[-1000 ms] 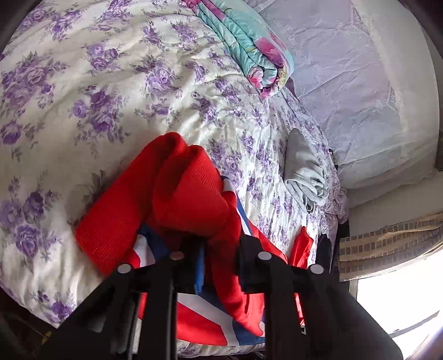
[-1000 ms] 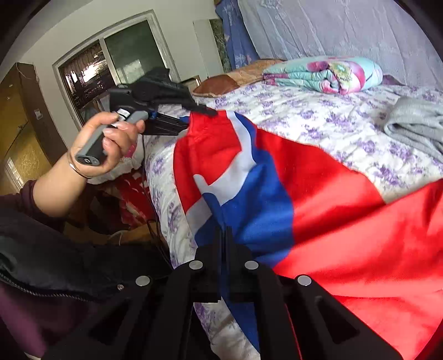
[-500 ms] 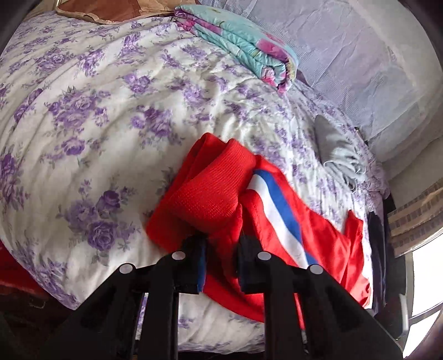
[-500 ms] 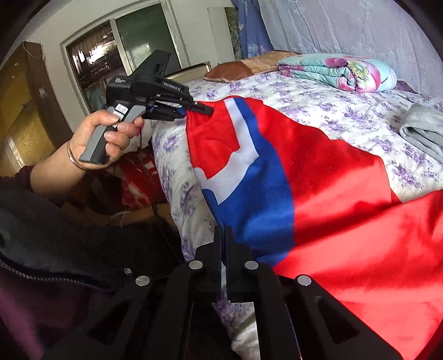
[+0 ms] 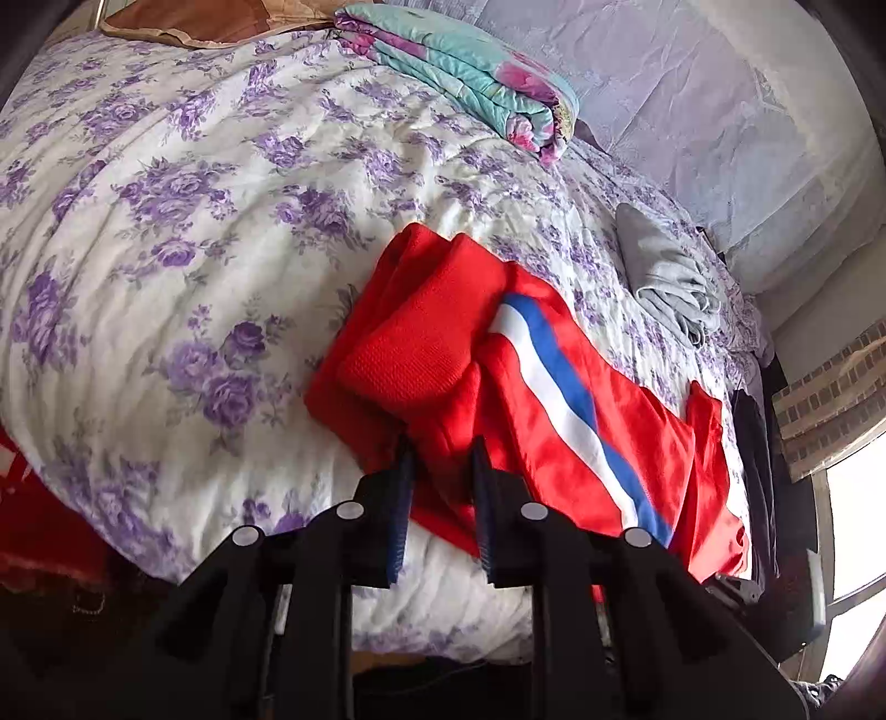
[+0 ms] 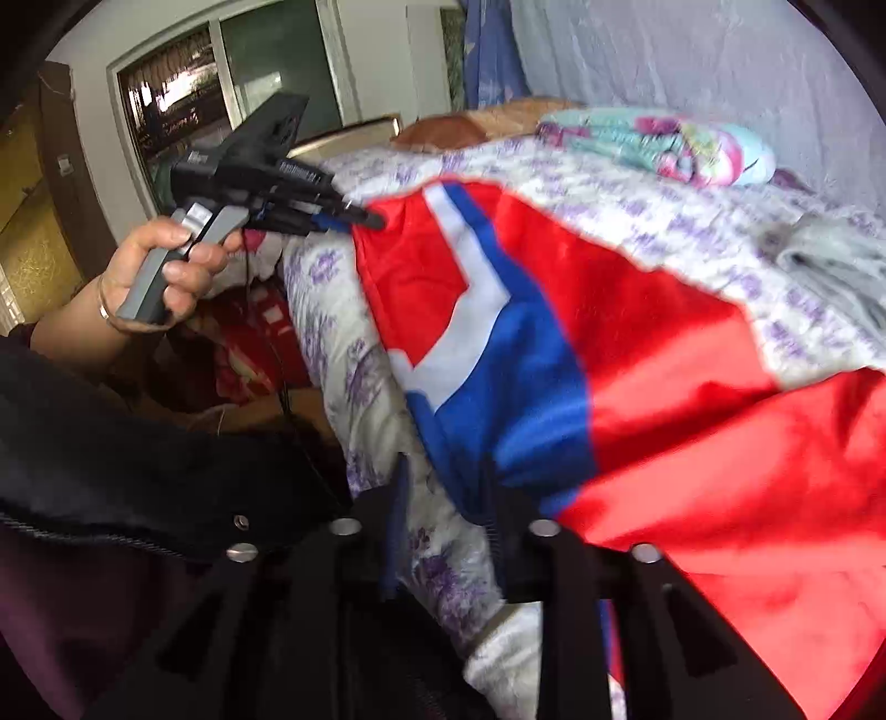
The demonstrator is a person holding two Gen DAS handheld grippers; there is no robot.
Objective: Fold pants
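Observation:
Red pants point(image 5: 554, 399) with a blue and white side stripe lie spread on the floral bed point(image 5: 166, 232), one end bunched in a thick fold. My left gripper point(image 5: 440, 448) is open, its fingers either side of the pants' near edge. In the right wrist view the pants point(image 6: 637, 354) drape over the bed corner. My right gripper point(image 6: 443, 471) is open at the blue patch. The left gripper point(image 6: 365, 219) also shows there, held in a hand, its tips at the pants' red corner.
A folded turquoise floral blanket point(image 5: 476, 77) lies at the head of the bed. A grey folded garment point(image 5: 664, 282) lies at the far side. A brown pillow point(image 5: 194, 22) is at the top. A window point(image 6: 183, 111) and red items point(image 6: 249, 343) are beside the bed.
Both grippers have opened and let go of the pants. The pants have come down from being held up and now lie on the bed.

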